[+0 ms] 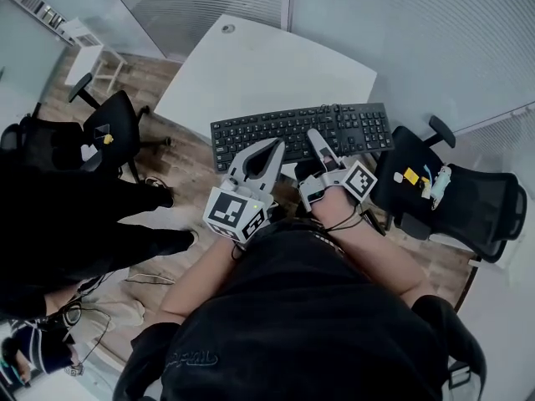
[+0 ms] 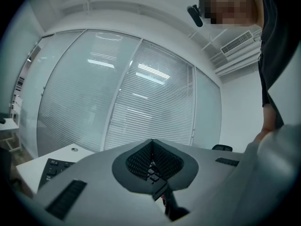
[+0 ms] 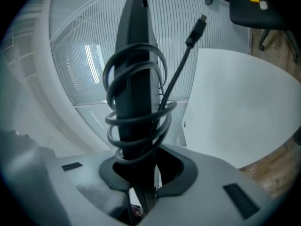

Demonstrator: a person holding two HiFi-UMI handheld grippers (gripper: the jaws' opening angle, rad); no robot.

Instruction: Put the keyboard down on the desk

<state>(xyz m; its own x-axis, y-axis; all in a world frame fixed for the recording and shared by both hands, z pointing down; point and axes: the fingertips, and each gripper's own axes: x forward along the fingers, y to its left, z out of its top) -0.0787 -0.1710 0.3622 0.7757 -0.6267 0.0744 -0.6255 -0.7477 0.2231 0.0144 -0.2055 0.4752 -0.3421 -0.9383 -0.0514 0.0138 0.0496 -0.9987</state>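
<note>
Head view: black keyboard (image 1: 301,132) (cable (image 3: 141,118) around it)

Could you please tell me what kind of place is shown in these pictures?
Most likely an office or a small meeting room. A white desk stands in front of glass partitions with blinds, black office chairs stand around it, and there is a computer keyboard.
</note>
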